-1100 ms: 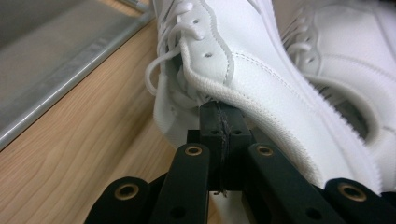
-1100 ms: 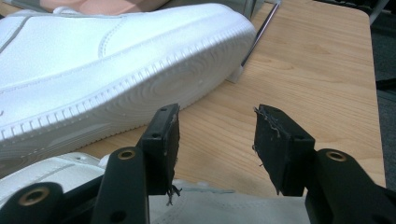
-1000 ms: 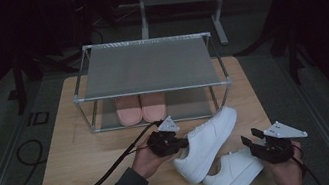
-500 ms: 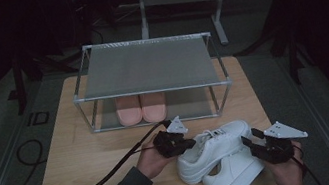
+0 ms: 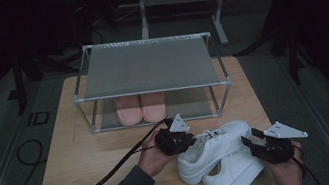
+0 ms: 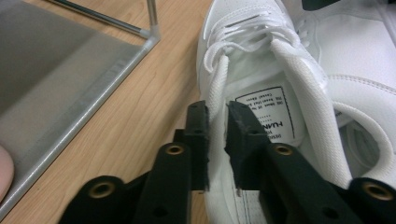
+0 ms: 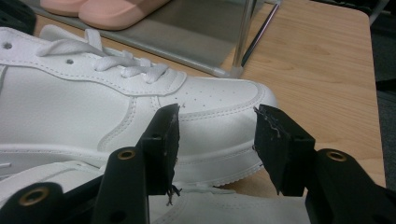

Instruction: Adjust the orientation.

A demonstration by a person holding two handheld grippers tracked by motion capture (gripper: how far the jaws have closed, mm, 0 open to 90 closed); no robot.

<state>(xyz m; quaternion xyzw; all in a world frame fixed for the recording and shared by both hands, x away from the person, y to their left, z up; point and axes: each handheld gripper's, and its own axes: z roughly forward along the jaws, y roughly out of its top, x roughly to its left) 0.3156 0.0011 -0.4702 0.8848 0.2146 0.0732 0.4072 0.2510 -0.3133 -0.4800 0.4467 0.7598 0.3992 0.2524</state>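
I'm holding my left gripper (image 6: 215,122) at the heel opening of the upper white sneaker (image 5: 212,149). Its jaws have just been opening and now straddle the collar edge with a narrow gap; I judge the pads are no longer pinching it. The sneaker is resting tilted on the lower white sneaker (image 5: 234,174), near centre-right of the wooden board (image 5: 88,161). Its long axis is running left to right, heel at my left gripper, toe pointing right and slightly far. My right gripper (image 7: 215,144) is hovering with jaws spread wide beside the toe, gripping nothing. The shoe rack (image 5: 148,67) is standing just beyond, pink slippers (image 5: 141,108) on its lower shelf. The left is nearer the heel, the right nearer the toe.
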